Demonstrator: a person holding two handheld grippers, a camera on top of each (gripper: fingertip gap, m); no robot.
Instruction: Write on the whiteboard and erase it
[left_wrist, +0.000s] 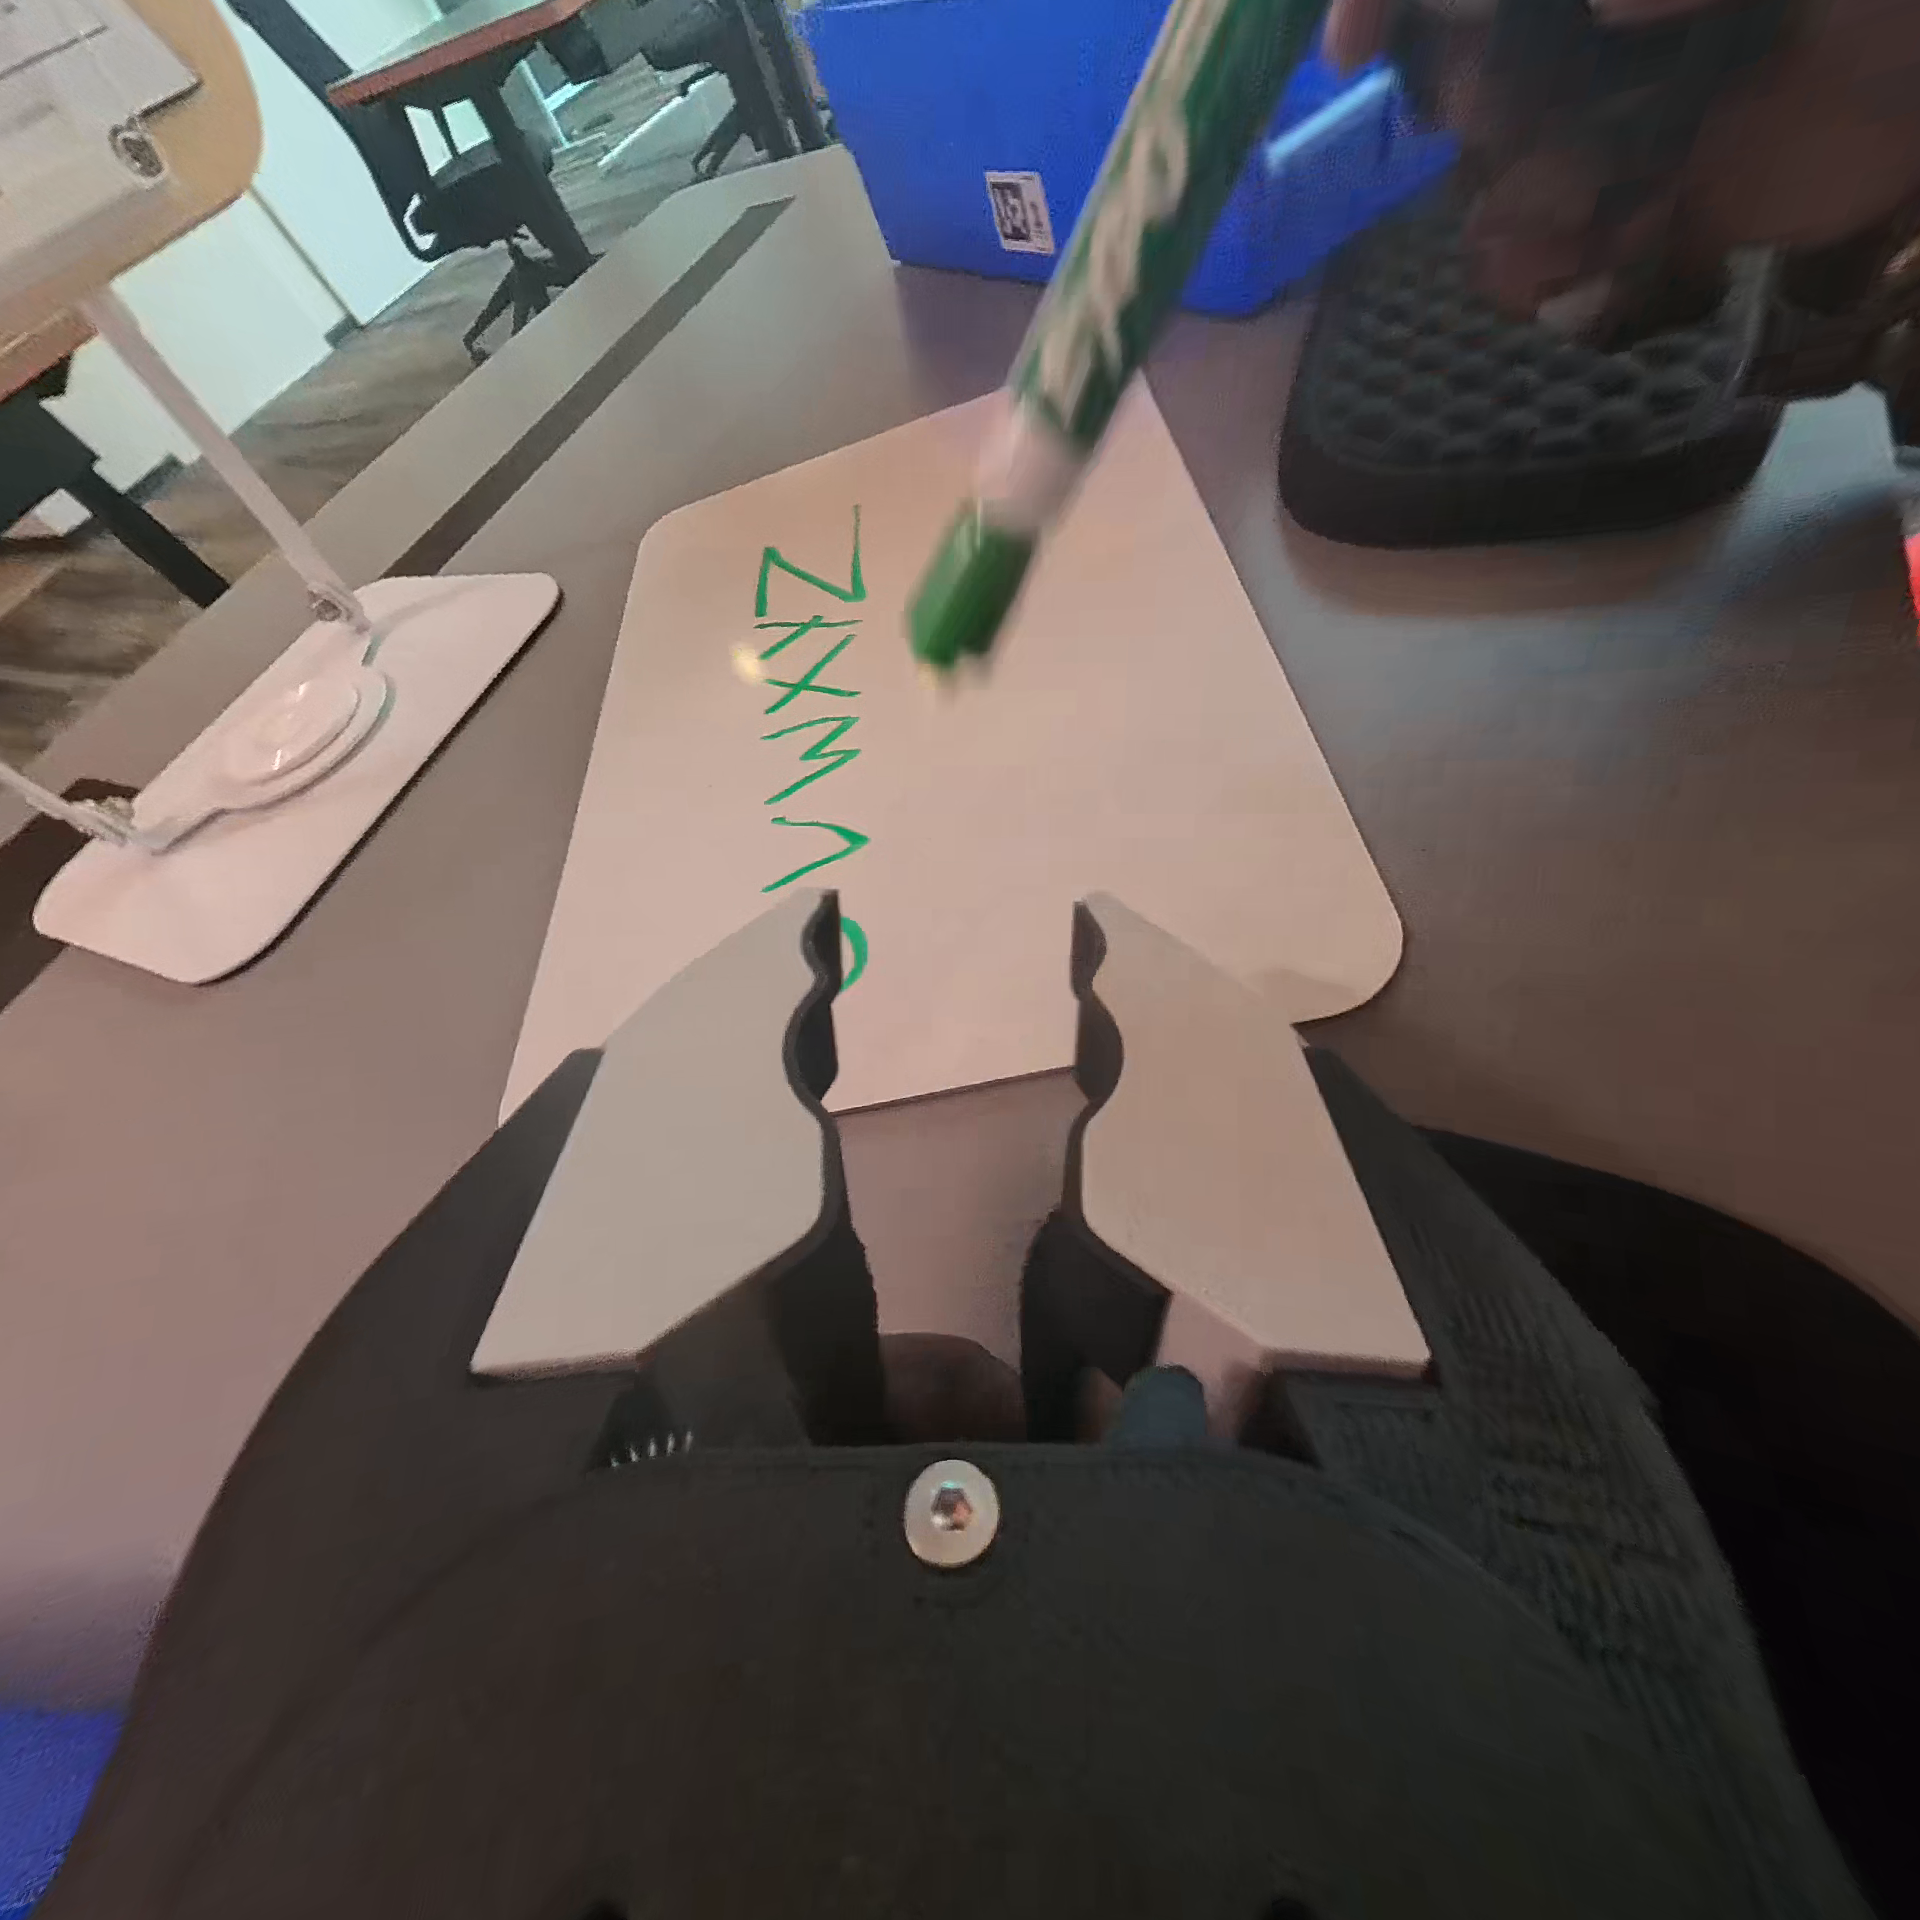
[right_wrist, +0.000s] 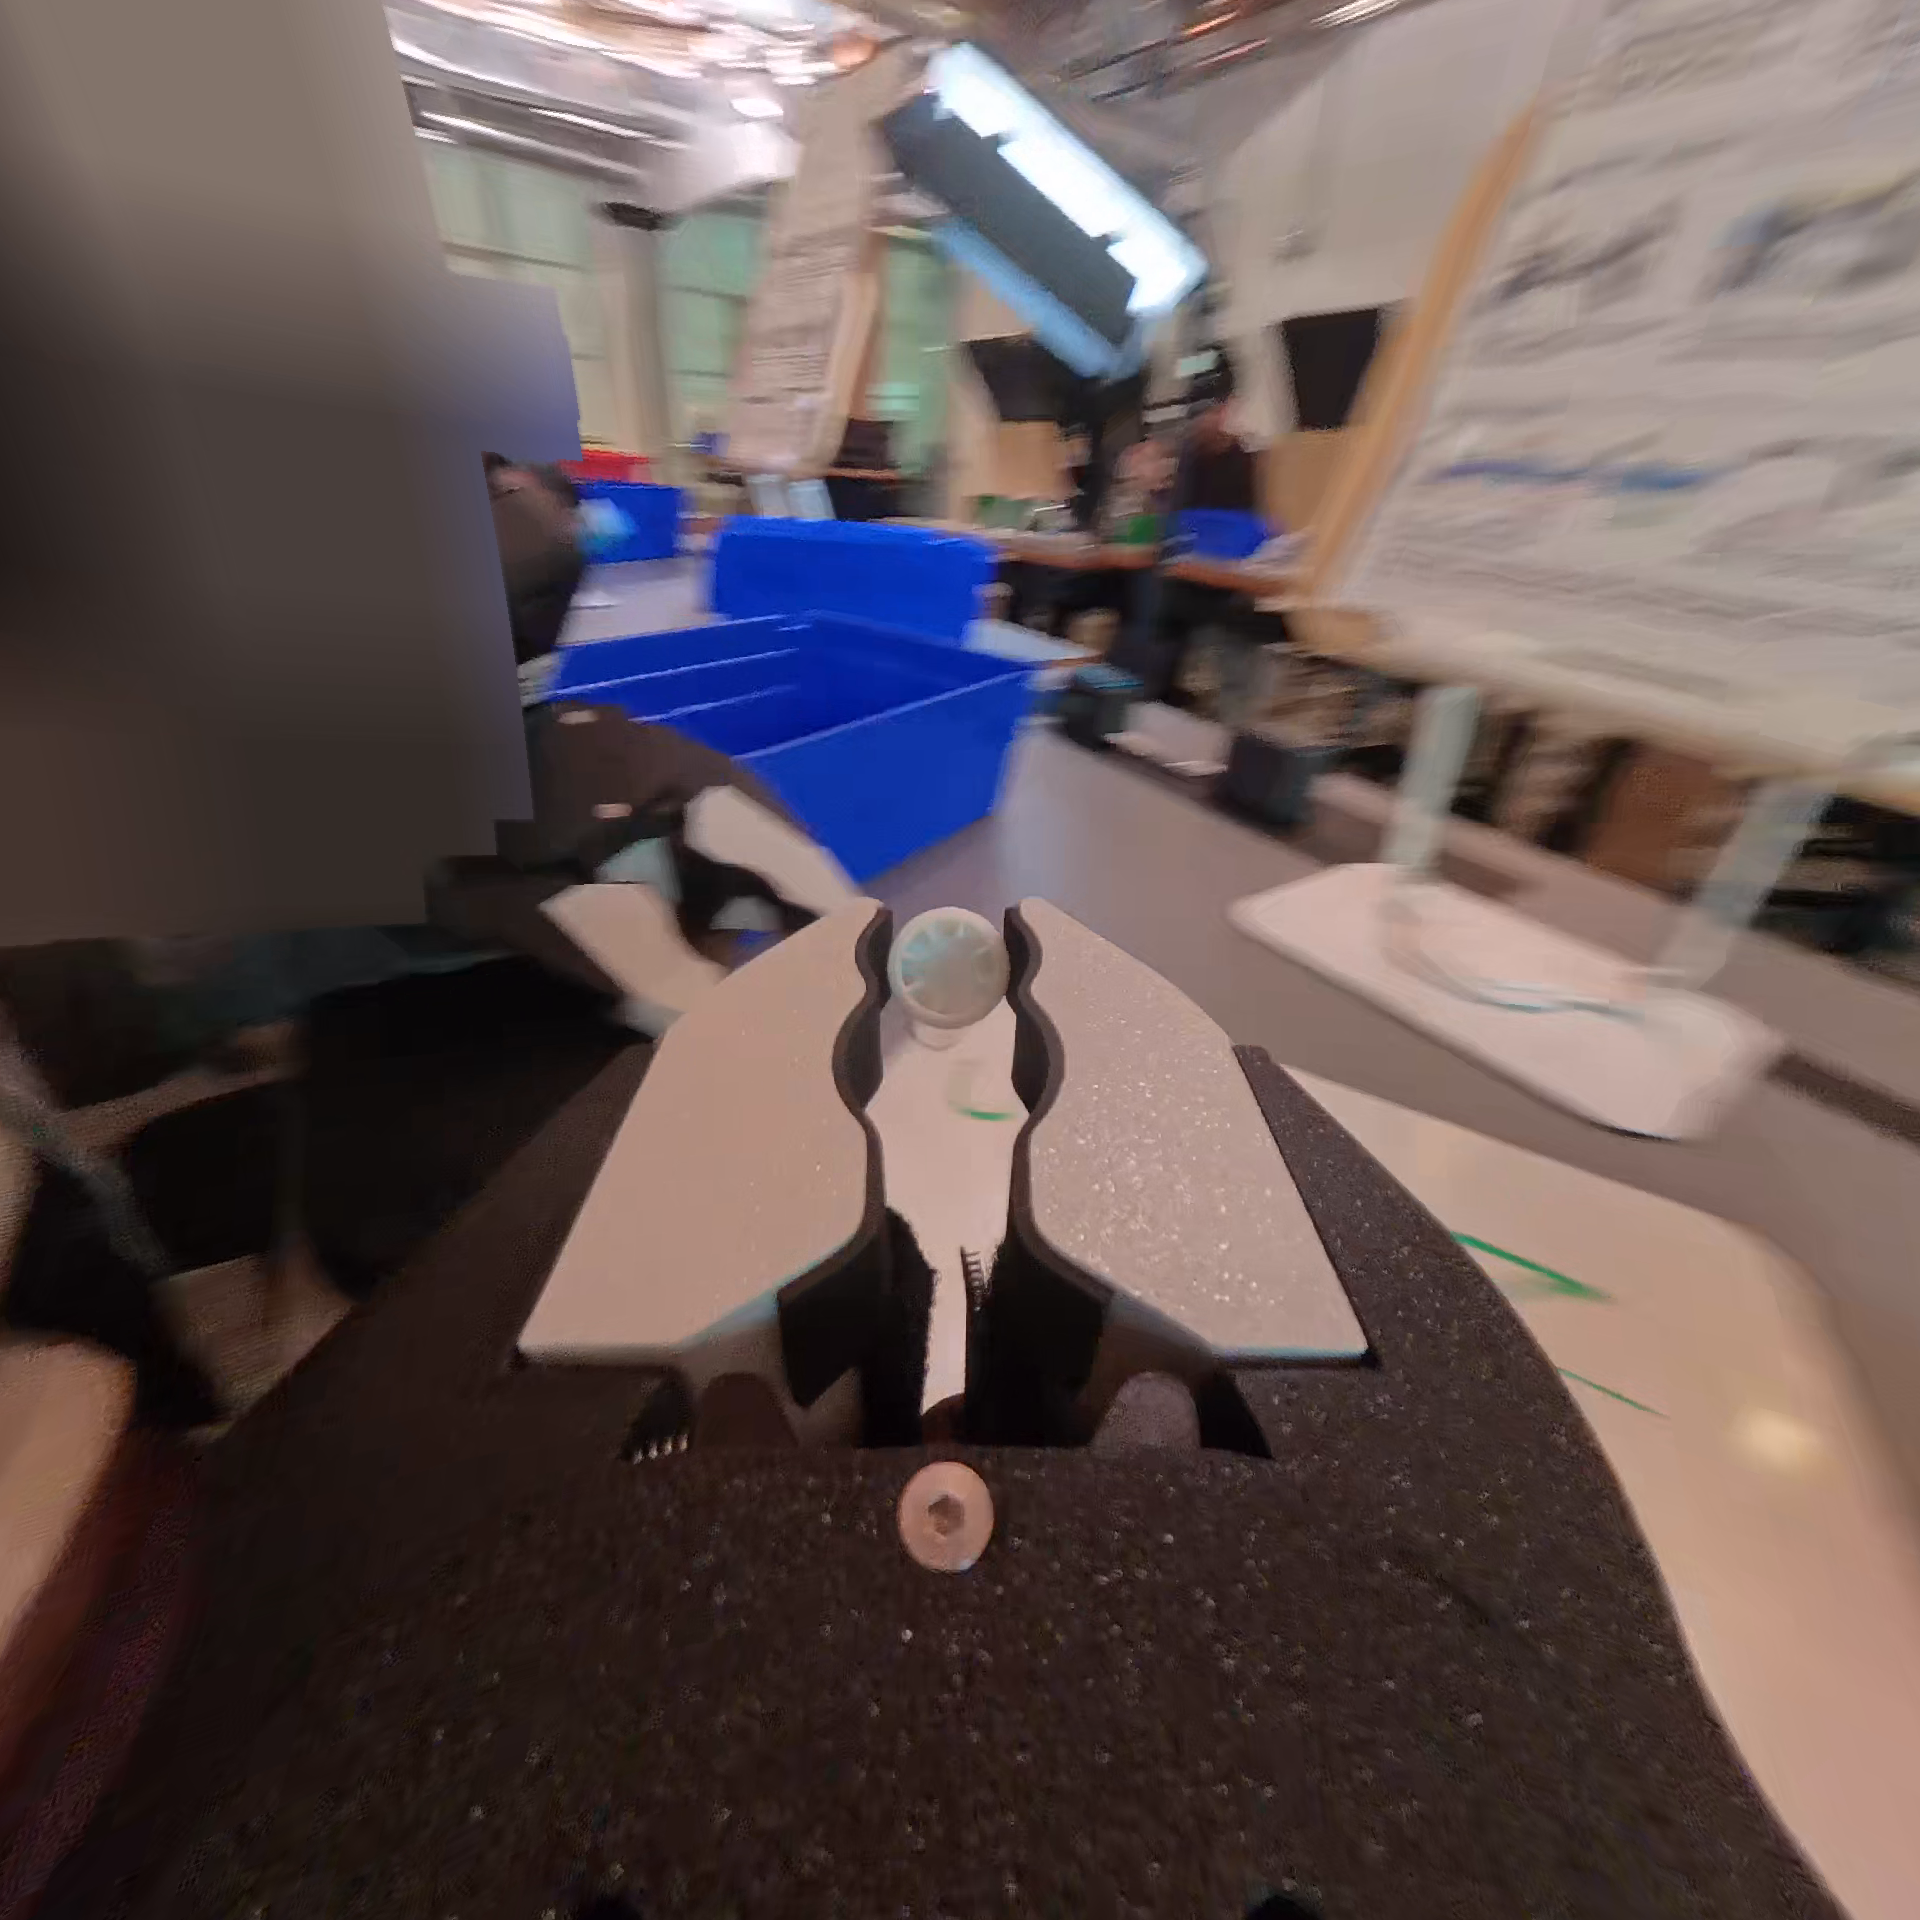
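Right gripper (right_wrist: 945, 961) clamps green marker (left_wrist: 1081, 343) over whiteboard (left_wrist: 1091, 790).
Left gripper (left_wrist: 951, 914) fingers wide, empty, at board's near edge.

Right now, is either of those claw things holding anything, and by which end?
The right tool grips the green marker near its back end, writing tip toward the whiteboard. The left tool is open, holding nothing.

Left wrist view looks steeply down, close over the whiteboard (left_wrist: 966, 790). Right wrist view faces level, low across the table (right_wrist: 1122, 831). Both share the whiteboard and blue bins (right_wrist: 831, 717).
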